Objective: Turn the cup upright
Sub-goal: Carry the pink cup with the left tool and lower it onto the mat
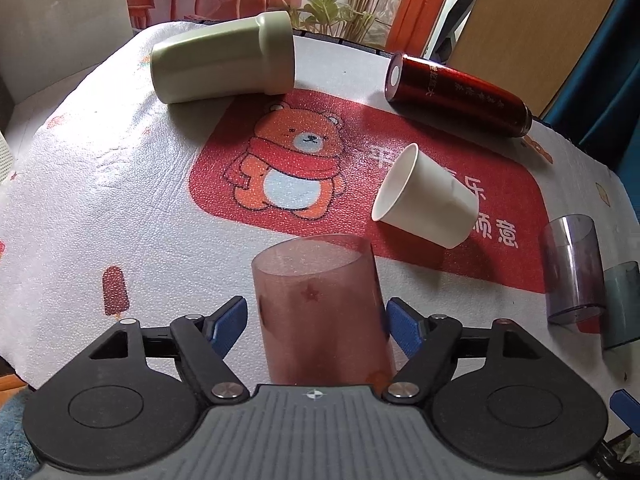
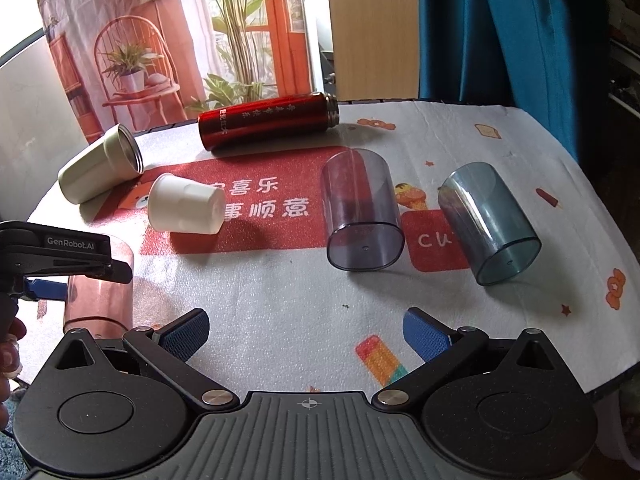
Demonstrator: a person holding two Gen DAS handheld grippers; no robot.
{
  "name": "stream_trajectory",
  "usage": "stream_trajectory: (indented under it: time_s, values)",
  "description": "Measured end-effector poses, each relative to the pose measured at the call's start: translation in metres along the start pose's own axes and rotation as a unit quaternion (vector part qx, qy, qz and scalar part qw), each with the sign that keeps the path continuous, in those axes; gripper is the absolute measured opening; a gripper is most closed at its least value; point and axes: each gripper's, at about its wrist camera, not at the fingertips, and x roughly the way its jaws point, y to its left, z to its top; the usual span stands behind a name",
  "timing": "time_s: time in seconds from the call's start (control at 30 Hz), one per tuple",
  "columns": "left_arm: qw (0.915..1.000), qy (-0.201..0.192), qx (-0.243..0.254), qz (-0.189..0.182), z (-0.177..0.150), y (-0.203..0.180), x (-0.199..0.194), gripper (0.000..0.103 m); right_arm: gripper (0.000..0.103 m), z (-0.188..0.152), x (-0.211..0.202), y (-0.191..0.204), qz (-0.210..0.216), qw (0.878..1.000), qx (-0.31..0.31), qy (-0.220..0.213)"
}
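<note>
Pink cup (image 1: 320, 312) stands upright between my left tool (image 1: 316, 320), fingers spread and seemingly just clear of its walls, near the worktop (image 1: 120, 200) edge at 6 o'clock, so I'd back straight out without nudging it, my right tool (image 2: 308, 332) spread wide, empty.

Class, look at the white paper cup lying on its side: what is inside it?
The left wrist view looks into the white paper cup's open mouth: only its bare white inner wall shows, no contents. Its deepest part, near the base, is out of sight.
</note>
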Motion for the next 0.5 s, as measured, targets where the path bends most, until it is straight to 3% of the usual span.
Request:
stream_trajectory:
  time_s: [0.13, 0.27, 0.37, 0.5]
  values:
    - [0.9998, -0.016, 0.003, -0.009, -0.004, 0.002, -0.007, 0.072, 0.103, -0.001, -0.001, 0.002, 0.0, 1.0, -0.002, 0.0]
    - [0.9977, -0.064, 0.01, -0.018, -0.008, 0.013, -0.027, 0.071, 0.103, 0.0, -0.003, 0.002, 0.0, 1.0, -0.001, -0.005]
    - [0.9953, -0.097, 0.006, -0.005, -0.006, 0.028, -0.038, 0.07, 0.103, 0.0, -0.003, 0.002, 0.002, 1.0, 0.001, -0.004]
    - [0.9933, -0.109, -0.027, 0.026, 0.005, 0.059, -0.041, 0.07, 0.103, -0.002, -0.003, 0.004, 0.006, 1.0, -0.005, -0.002]
